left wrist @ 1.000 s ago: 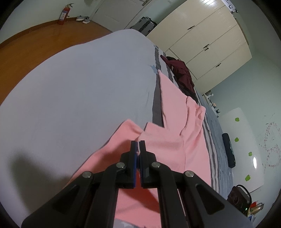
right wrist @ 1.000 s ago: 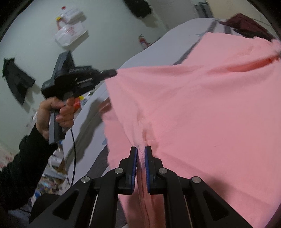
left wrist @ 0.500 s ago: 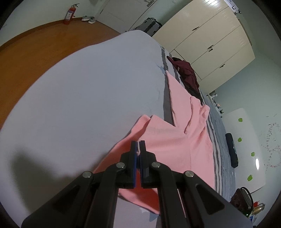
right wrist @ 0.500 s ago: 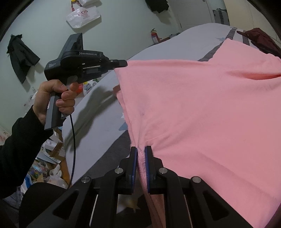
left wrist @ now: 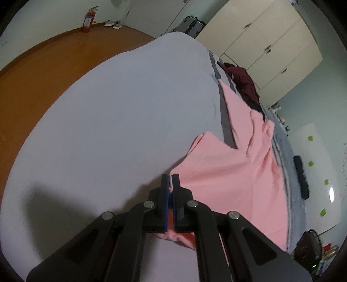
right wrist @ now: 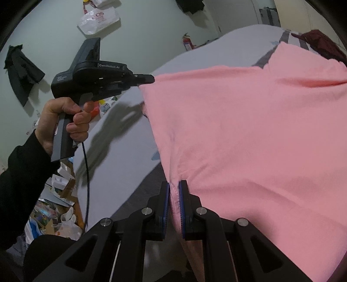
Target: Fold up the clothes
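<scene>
A pink garment (left wrist: 227, 171) (right wrist: 249, 134) lies spread over the grey bed (left wrist: 112, 121). My left gripper (left wrist: 171, 176) is shut on one edge of it, with a thin fold of pink cloth pinched between the pads. In the right wrist view the same left gripper (right wrist: 151, 78) shows as a black handheld tool in a person's hand (right wrist: 65, 117), its tip at the garment's far corner. My right gripper (right wrist: 174, 183) is shut on a stitched hem at the near edge, and the cloth stretches taut between the two grips.
A dark red garment (left wrist: 243, 80) lies at the far end of the bed near cream wardrobe doors (left wrist: 264, 43). Wooden floor (left wrist: 43, 71) runs left of the bed, with a fire extinguisher (left wrist: 89, 19). Boxes and clutter (right wrist: 58, 199) sit on the floor below the bed's edge.
The left gripper has carried its pink edge outward and lower over the grey sheet, so the garment lies flatter and more spread. The right gripper has kept its grip and stayed nearly in place.
</scene>
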